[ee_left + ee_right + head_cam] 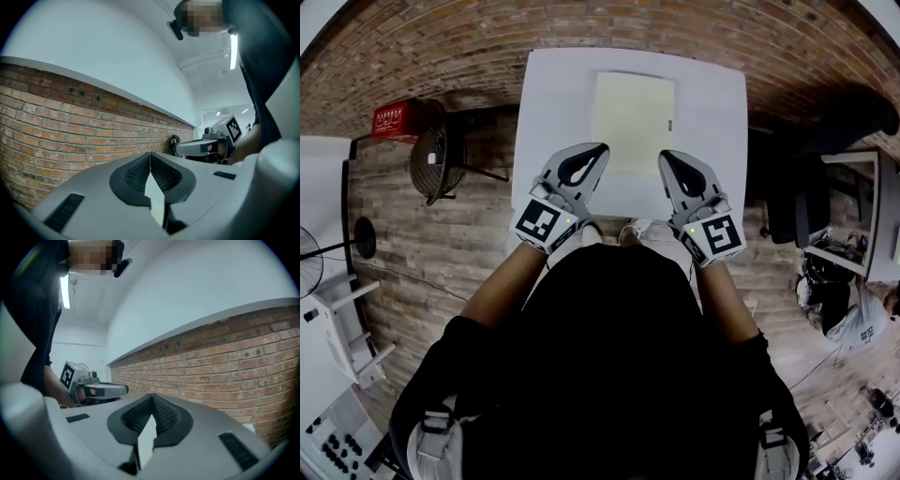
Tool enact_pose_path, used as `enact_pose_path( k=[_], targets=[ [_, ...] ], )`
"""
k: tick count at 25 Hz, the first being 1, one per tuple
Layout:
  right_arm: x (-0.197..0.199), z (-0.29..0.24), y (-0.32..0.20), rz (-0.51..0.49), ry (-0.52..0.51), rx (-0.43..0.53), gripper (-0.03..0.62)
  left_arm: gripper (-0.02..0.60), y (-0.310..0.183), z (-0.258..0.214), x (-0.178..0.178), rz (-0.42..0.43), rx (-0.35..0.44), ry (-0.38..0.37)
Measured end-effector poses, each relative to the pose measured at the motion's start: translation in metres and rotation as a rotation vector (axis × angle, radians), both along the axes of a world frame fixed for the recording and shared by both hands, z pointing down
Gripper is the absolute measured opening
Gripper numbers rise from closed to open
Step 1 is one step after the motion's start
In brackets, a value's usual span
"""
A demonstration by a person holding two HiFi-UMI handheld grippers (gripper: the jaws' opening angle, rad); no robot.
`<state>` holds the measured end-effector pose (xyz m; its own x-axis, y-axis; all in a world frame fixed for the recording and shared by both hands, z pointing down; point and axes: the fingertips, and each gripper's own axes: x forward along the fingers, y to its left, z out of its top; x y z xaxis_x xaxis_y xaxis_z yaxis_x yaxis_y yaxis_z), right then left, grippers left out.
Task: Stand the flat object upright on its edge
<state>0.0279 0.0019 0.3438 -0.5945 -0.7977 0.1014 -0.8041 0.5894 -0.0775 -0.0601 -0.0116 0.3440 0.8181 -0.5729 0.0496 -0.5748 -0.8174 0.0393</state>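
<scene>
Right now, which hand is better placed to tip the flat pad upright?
Even, from what shows: left gripper and right gripper, both shut, point at the near corners of the pad, one each side. Probably needs both.

Indoor lab or studio workspace: bare brick wall [70,122], white table [553,112], standing fan [307,265], black office chair [825,122], cluttered desk [862,216], ceiling strip light [233,51].

Tabletop [553,94] white. Flat object [633,112] pale yellow-cream. Left tongs [598,150], right tongs [667,157] grey; pads [136,176] black; square markers [538,221] black-and-white. Brick wall [70,126] red-brown. Box [394,119] red.
</scene>
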Motion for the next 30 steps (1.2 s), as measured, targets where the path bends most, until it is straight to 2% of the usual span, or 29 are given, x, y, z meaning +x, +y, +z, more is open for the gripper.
enact_pose_path(
  k=[10,15,19,23,30],
  targets=[
    [0.045,0.015,-0.050,-0.049,-0.013,-0.029,0.008,0.020,-0.050,0.009,0.043,-0.062,-0.069,-0.041],
    [0.060,0.026,-0.069,-0.067,-0.015,-0.061,0.008,0.020,-0.071,0.010,0.053,-0.114,-0.042,-0.028],
    [0.069,0.044,-0.082,-0.073,0.014,-0.089,0.008,0.020,-0.084,0.021,0.053,-0.140,-0.067,-0.044],
    [0.070,0.064,-0.096,-0.043,0.022,-0.158,0.008,0.020,-0.102,0.037,0.047,-0.145,-0.091,-0.077],
    [0.069,0.093,-0.124,0.028,0.034,-0.242,0.008,0.020,-0.133,0.082,0.030,-0.147,-0.211,-0.125]
  ],
)
